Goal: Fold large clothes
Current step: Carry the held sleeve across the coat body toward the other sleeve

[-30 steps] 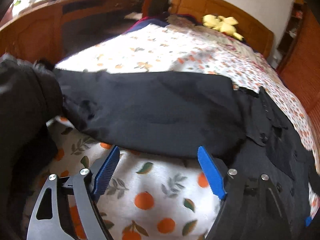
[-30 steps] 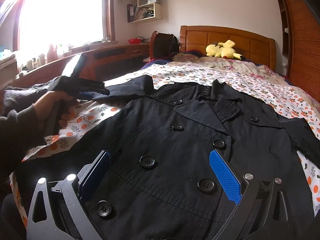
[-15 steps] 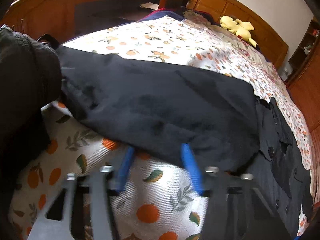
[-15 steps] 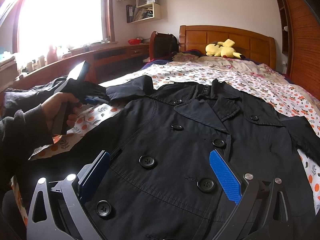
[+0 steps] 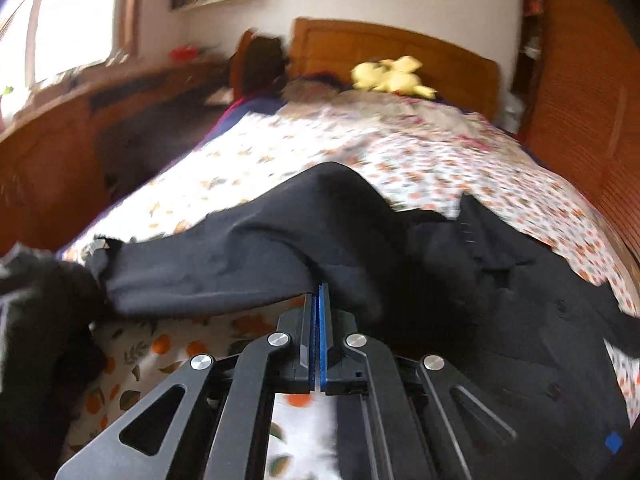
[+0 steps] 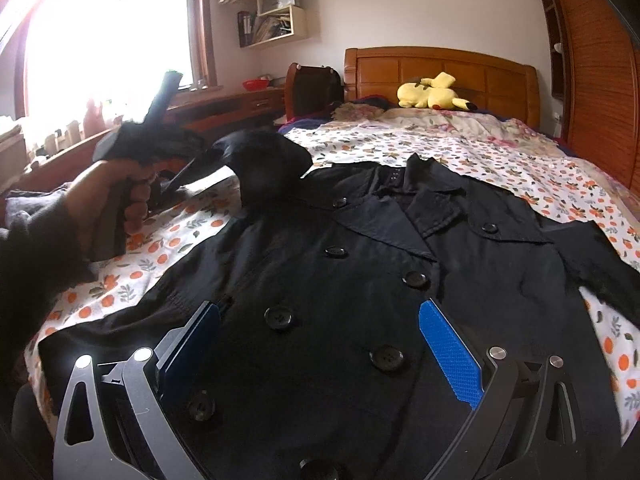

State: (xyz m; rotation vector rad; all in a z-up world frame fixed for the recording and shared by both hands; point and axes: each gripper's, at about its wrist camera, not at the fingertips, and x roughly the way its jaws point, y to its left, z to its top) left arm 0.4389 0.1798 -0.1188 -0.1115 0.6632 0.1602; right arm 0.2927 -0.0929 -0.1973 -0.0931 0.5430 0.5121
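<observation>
A black double-breasted coat (image 6: 360, 264) lies face up on the orange-print bed sheet (image 6: 168, 240). My left gripper (image 5: 319, 292) is shut on the lower edge of the coat's sleeve (image 5: 240, 256). The fabric rises in a peak just beyond the blue pads. In the right wrist view a hand (image 6: 116, 192) holds that left gripper (image 6: 192, 166) above the bed, with the sleeve (image 6: 264, 160) lifted and bunched at its tip. My right gripper (image 6: 320, 308) stands open low over the coat's buttoned front, with nothing pinched between its pads.
A yellow plush toy (image 6: 432, 94) rests by the wooden headboard (image 6: 440, 68). A wooden wardrobe (image 6: 592, 80) runs along the right of the bed, and a desk (image 6: 224, 104) under the window along the left. A dark cloth (image 5: 40, 320) lies at the bed's near left corner.
The left gripper closed on the sleeve's edge and rose, pulling the sleeve up off the sheet. The right gripper stayed still and open over the coat.
</observation>
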